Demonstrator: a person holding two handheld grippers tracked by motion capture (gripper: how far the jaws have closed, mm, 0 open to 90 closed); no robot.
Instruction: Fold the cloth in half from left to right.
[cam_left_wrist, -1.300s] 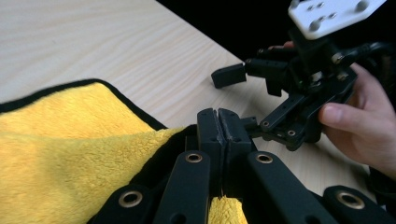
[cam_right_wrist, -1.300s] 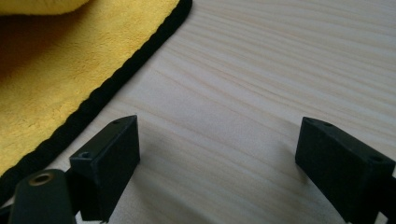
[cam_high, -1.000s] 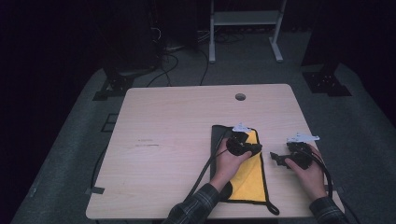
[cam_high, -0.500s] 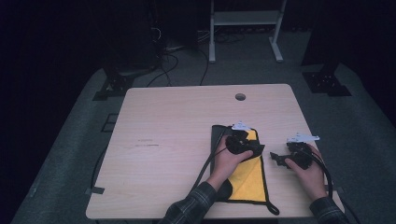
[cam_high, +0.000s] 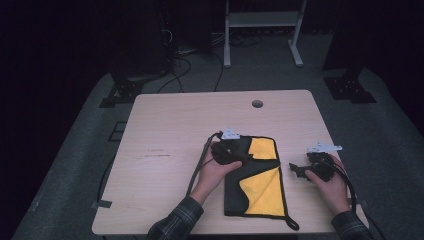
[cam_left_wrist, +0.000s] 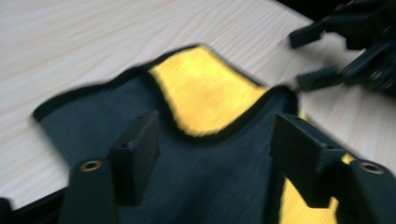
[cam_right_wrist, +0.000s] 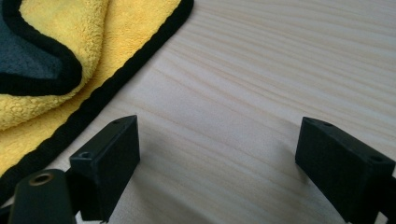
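Note:
A cloth (cam_high: 260, 185), yellow on one face and dark grey on the other with black edging, lies on the wooden table (cam_high: 170, 130) toward its front right. A dark grey flap is folded over its left half. My left gripper (cam_high: 234, 151) hovers at the cloth's upper left corner. Its jaws have just been opening. In the left gripper view they (cam_left_wrist: 215, 135) stand apart over the grey flap (cam_left_wrist: 201, 177) without pressing it. My right gripper (cam_high: 299, 170) rests right of the cloth, open over bare wood (cam_right_wrist: 219, 135), with the cloth's edge (cam_right_wrist: 93, 102) to its left.
A round cable hole (cam_high: 257, 103) sits near the table's far edge. The left gripper's cable (cam_high: 197, 167) trails toward the front edge. A white metal stand (cam_high: 260, 20) and floor cables lie beyond the table in the dark.
My left gripper has slid left across the cloth and its jaws have opened, leaving the grey flap lying flat. The right gripper has stayed put.

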